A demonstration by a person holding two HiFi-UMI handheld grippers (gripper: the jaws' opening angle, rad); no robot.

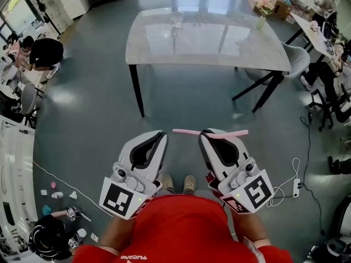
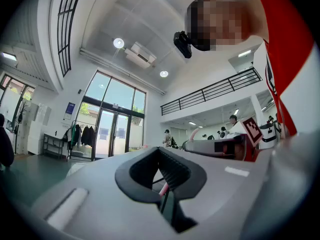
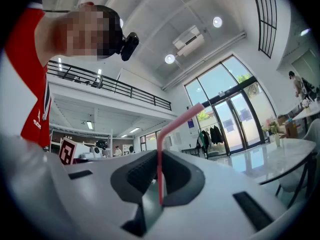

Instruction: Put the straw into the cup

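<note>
A pink bendy straw [image 1: 211, 133] lies crosswise in my right gripper [image 1: 213, 135], which is shut on it. In the right gripper view the straw [image 3: 160, 169] rises from between the jaws and bends toward the upper right. My left gripper [image 1: 159, 136] is level beside it with its jaws together and nothing held; the straw's left end stops just short of its tip. From the left gripper view [image 2: 160, 151] the right gripper and a bit of straw [image 2: 192, 133] show at the right. A clear glass cup [image 1: 176, 19] stands far ahead on the marble table [image 1: 164, 51].
A vase of flowers [image 1: 262, 9] stands at the table's far right corner, and a grey chair [image 1: 296, 59] sits beside the table. People sit at desks on the left [image 1: 44, 52] and right [image 1: 329, 4]. A white power strip and cable [image 1: 296, 187] lie on the floor.
</note>
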